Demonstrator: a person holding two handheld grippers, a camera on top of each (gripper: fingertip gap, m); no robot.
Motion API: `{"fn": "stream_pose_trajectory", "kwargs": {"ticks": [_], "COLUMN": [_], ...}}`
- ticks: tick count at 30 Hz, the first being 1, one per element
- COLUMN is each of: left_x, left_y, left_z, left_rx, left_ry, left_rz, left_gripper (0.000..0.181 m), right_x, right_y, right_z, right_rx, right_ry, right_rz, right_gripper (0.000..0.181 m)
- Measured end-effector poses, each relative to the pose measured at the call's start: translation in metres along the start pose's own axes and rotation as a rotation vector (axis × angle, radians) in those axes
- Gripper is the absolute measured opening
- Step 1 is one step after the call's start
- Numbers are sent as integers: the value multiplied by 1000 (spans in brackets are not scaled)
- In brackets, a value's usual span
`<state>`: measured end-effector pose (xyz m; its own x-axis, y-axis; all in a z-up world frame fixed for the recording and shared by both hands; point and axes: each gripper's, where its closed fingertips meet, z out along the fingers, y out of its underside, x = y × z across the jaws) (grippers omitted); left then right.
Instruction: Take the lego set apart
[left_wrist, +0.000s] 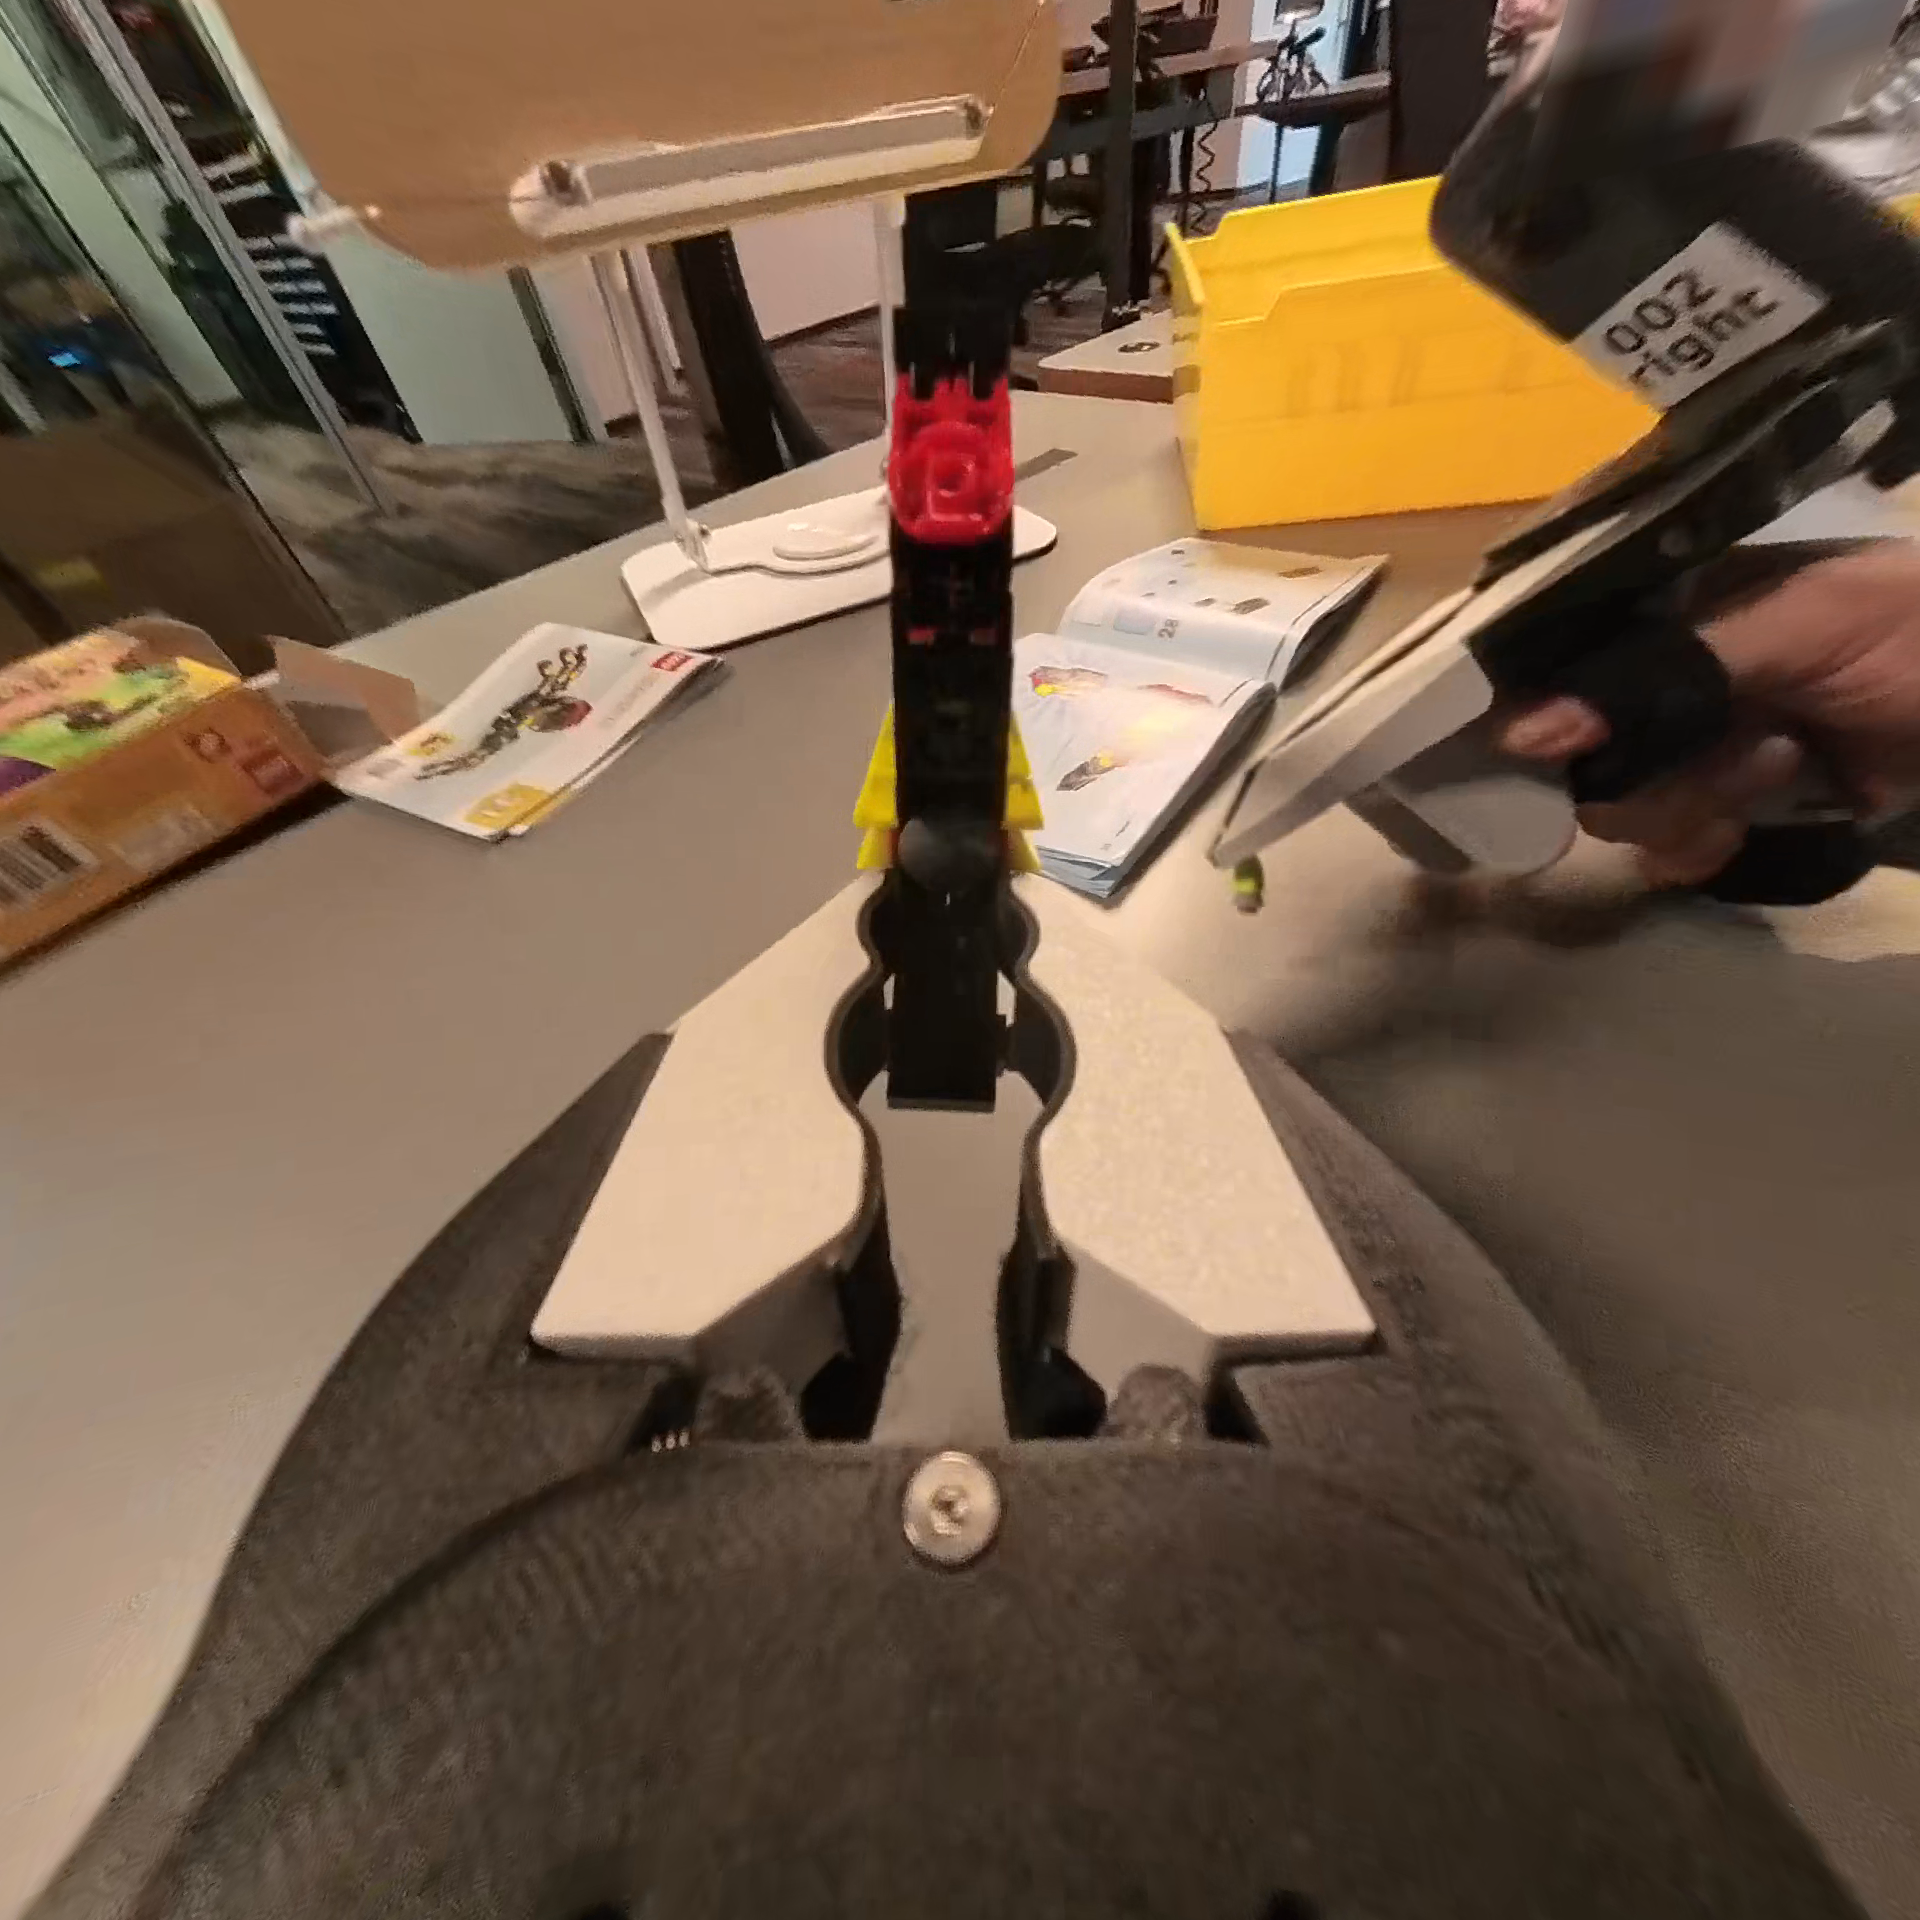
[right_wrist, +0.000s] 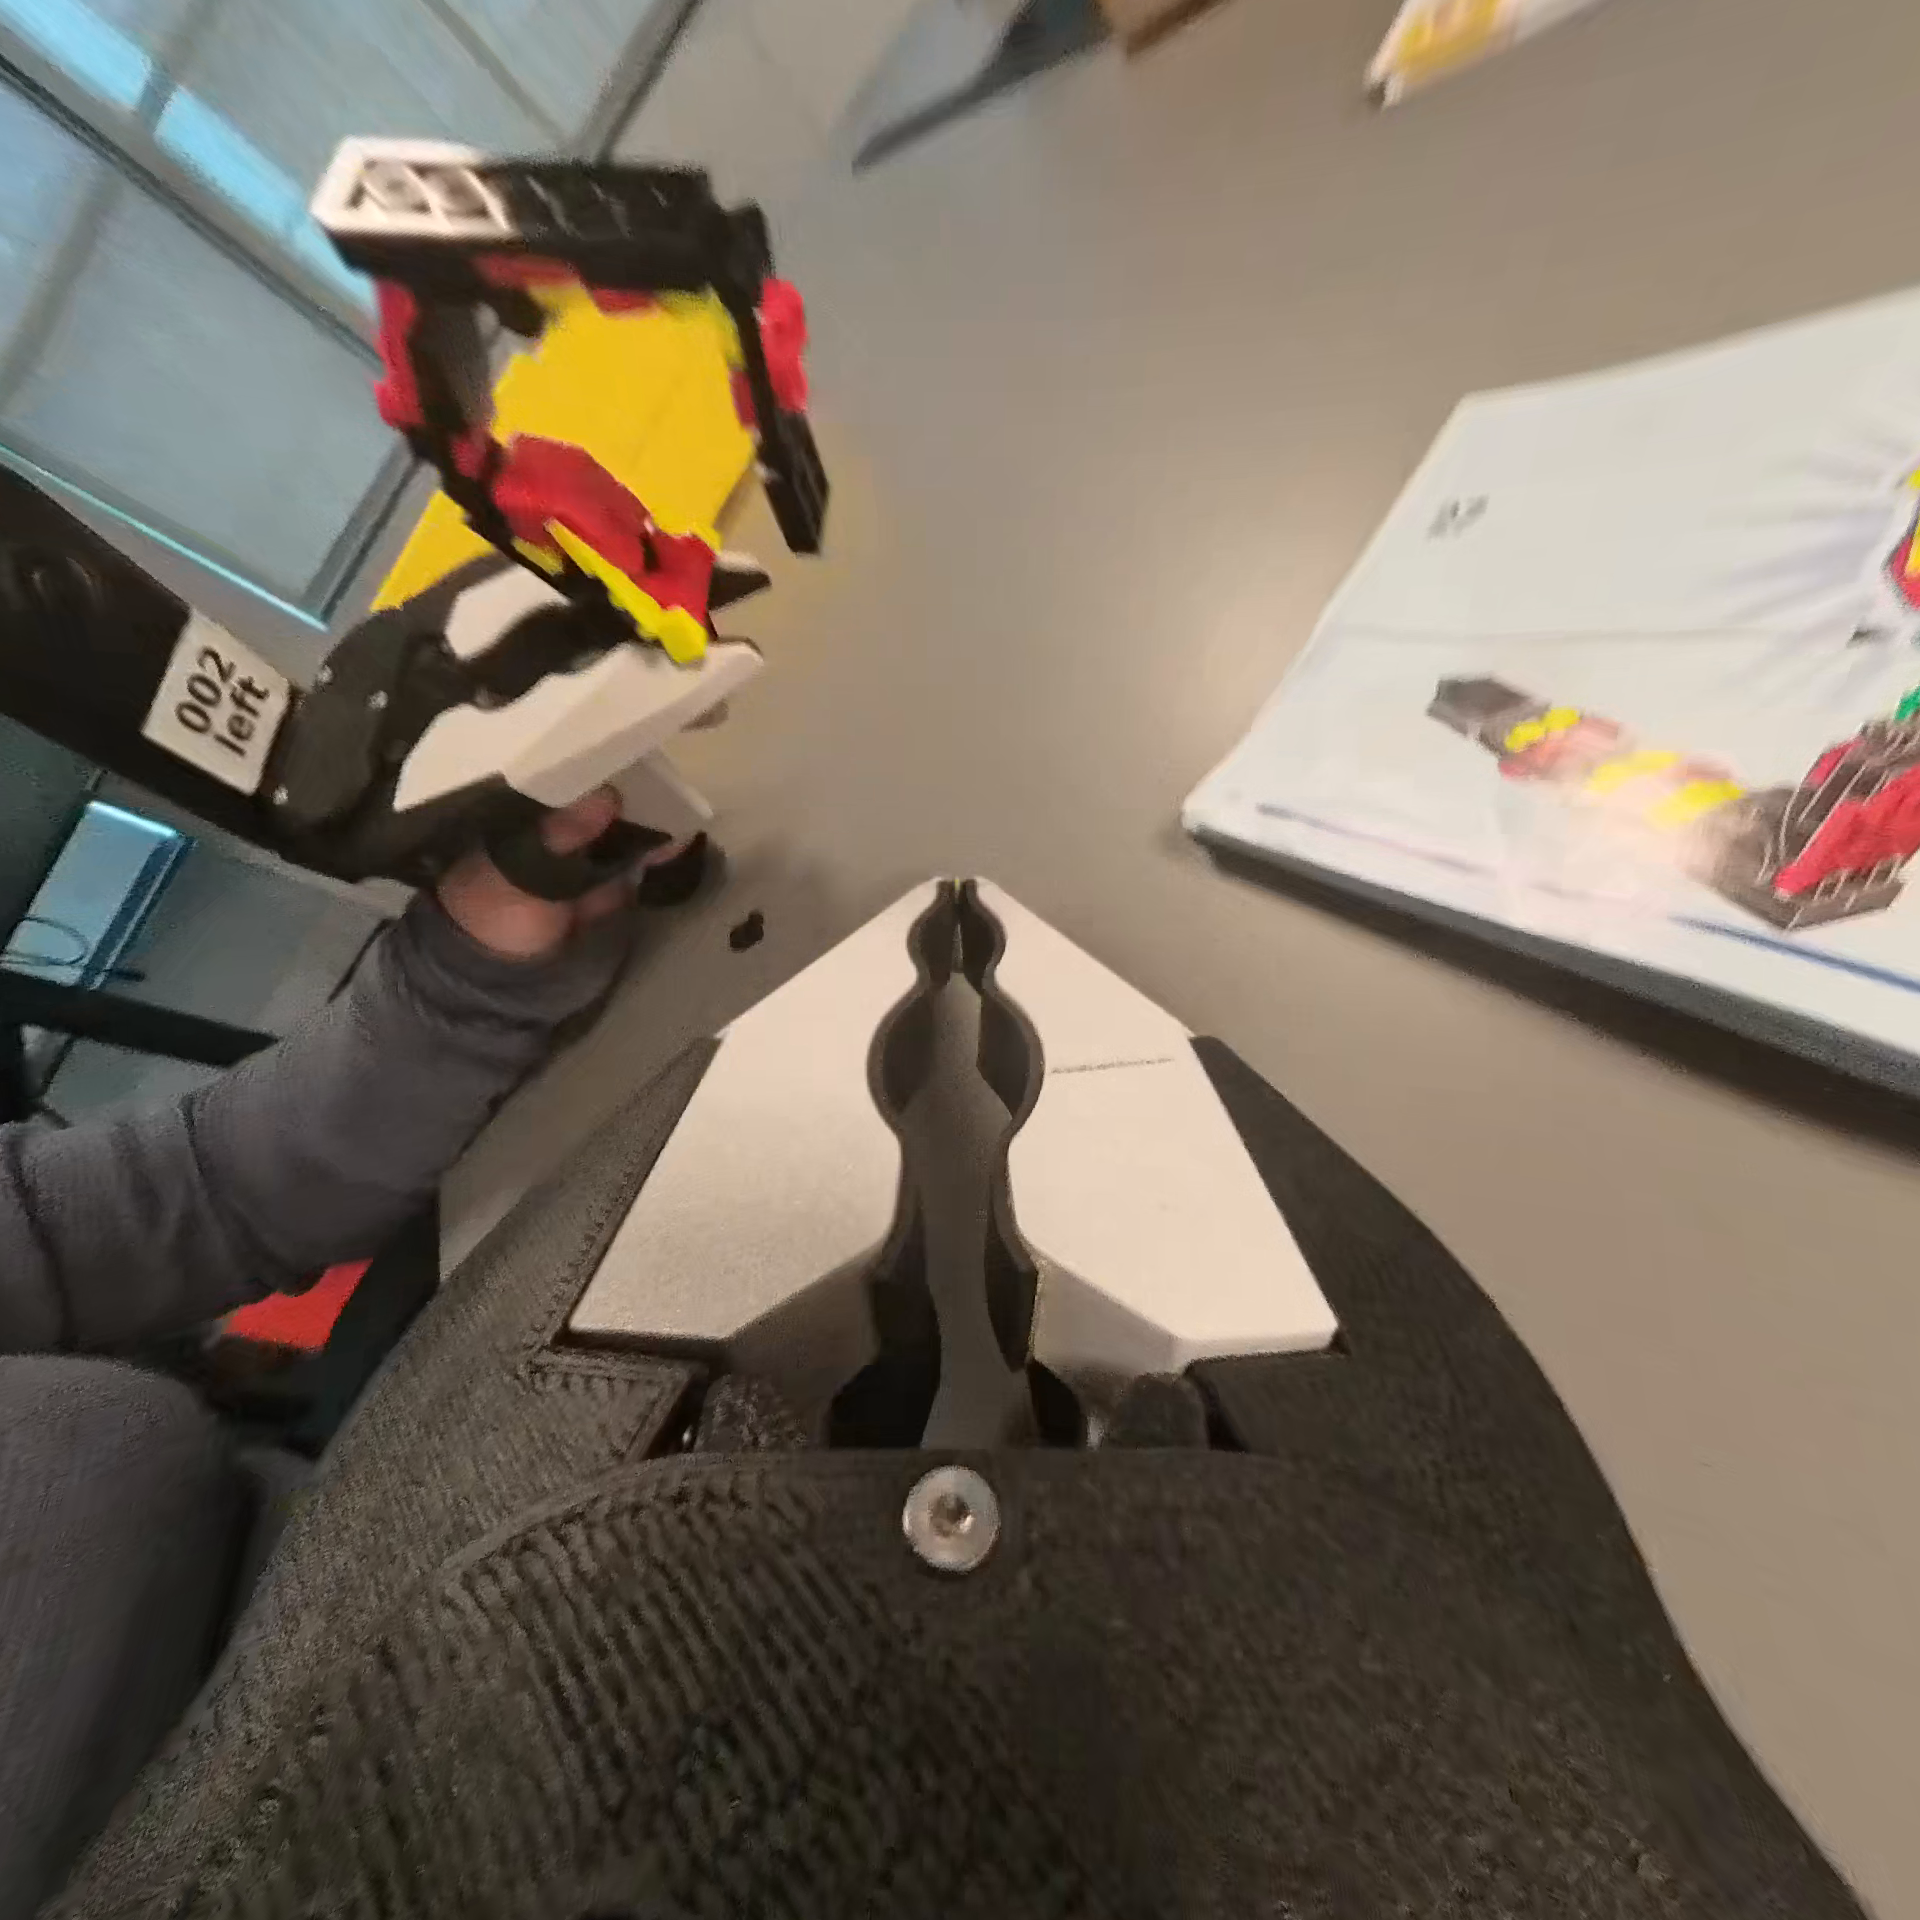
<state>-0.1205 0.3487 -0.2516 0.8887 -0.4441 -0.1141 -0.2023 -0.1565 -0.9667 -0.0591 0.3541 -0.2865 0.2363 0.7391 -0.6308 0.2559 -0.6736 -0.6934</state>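
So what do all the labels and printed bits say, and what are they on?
I won't repeat writing; these bear it:
White sticker on the right gripper.
White sticker on the left gripper.
Closed booklet: blurred print.
Open booklet: blurred.
Cardboard box: barcode, blurred print.

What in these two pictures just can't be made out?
- Lego model, left wrist view: seen end-on, so its shape is hidden; its base sits between the left gripper fingers.
- Piece at the right gripper tip: tiny and blurred; right wrist view shows only a sliver.
- Open booklet, right wrist view: cut off by the edge, motion-blurred.
- Yellow bin, left wrist view: contents hidden by its wall.
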Motion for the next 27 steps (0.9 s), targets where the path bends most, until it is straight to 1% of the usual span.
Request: {"fn": "stream_pose_trajectory", "kwargs": {"ticks": [2,4,6,7,10,11,14,16,19,22,24,27], "left_x": [1,1,1,1,2,3,6,10,18,23,25,28], "left_y": [1,3,3,3,3,3,5,6,7,10,8,6], "left_z": [0,1,1,2,2,2,4,5,8,10,10,8], "left_rx": [-8,-20,-27,-26,-26,-30,-47,-60,-74,-90,-80,-69], "left_ry": [15,13,9,8,14,14,8,-2,-11,-21,-30,-11], "left_rz": [-14,-15,-17,-23,-48,-50,-17,29,107,195,236,247], "left_gripper": [16,16,16,16,16,16,16,16,16,16,16,16], "right_x": [6,10,12,11,9,1,-44,-59,-66,-72,-70,-66], "right_y": [11,13,13,13,7,-1,-24,-25,-29,-37,-39,-41], "right_z": [2,3,4,5,3,3,3,9,16,15,14,9], "right_rx": [-67,-82,-88,-88,-65,-17,155,184,239,308,317,317], "right_ry": [11,40,64,70,86,58,-123,-163,-145,-146,-125,-125], "right_rz": [35,23,0,-8,-57,-87,-175,-213,-250,-254,-270,-283], "right_gripper": [0,0,21,29,42,42,40,40,39,37,25,21]}}
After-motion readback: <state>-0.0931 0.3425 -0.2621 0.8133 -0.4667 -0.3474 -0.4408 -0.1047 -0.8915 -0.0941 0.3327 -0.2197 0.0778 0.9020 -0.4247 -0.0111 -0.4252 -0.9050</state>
